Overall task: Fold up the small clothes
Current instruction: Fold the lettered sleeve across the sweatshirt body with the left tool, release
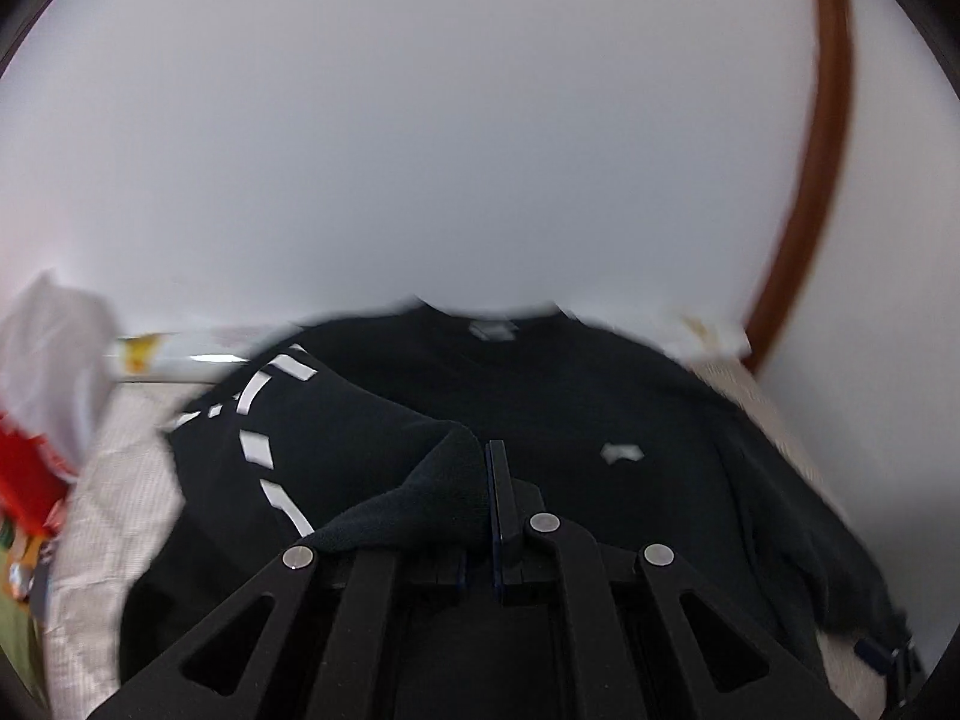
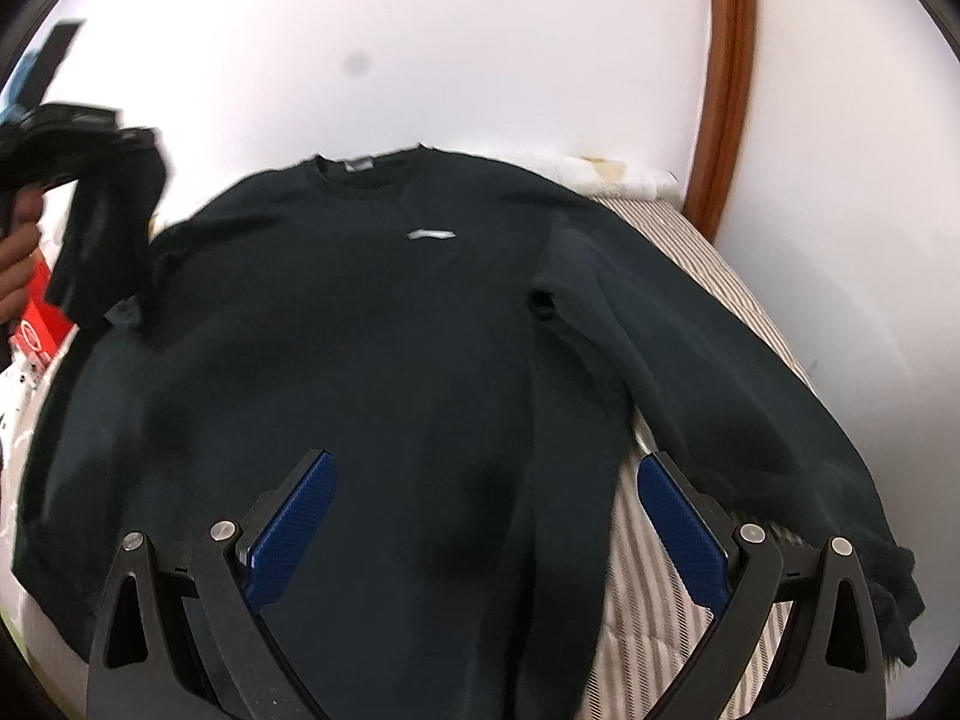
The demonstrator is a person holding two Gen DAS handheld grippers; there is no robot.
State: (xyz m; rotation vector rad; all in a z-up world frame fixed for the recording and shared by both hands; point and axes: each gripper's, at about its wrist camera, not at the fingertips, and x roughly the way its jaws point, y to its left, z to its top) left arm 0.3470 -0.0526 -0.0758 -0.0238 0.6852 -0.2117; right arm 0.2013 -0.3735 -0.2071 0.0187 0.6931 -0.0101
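A black sweatshirt [image 2: 390,330] lies face up on a striped bed cover [image 2: 654,600], collar toward the wall, a small white logo [image 2: 431,234] on the chest. My left gripper [image 1: 493,462] is shut on the cuff of the left sleeve [image 1: 444,492] and holds it lifted over the body; white dashed stripes [image 1: 258,450] run along that sleeve. In the right wrist view the left gripper [image 2: 129,141] holds the sleeve [image 2: 102,240] up at the far left. My right gripper [image 2: 483,492] is open and empty above the lower hem. The right sleeve [image 2: 720,372] lies spread out.
A white wall [image 2: 480,48] rises right behind the bed, with a brown wooden frame [image 2: 723,90] at the right. A red box [image 2: 42,312] and white clutter [image 1: 48,348] sit at the bed's left edge. A white pillow [image 2: 606,174] lies by the collar.
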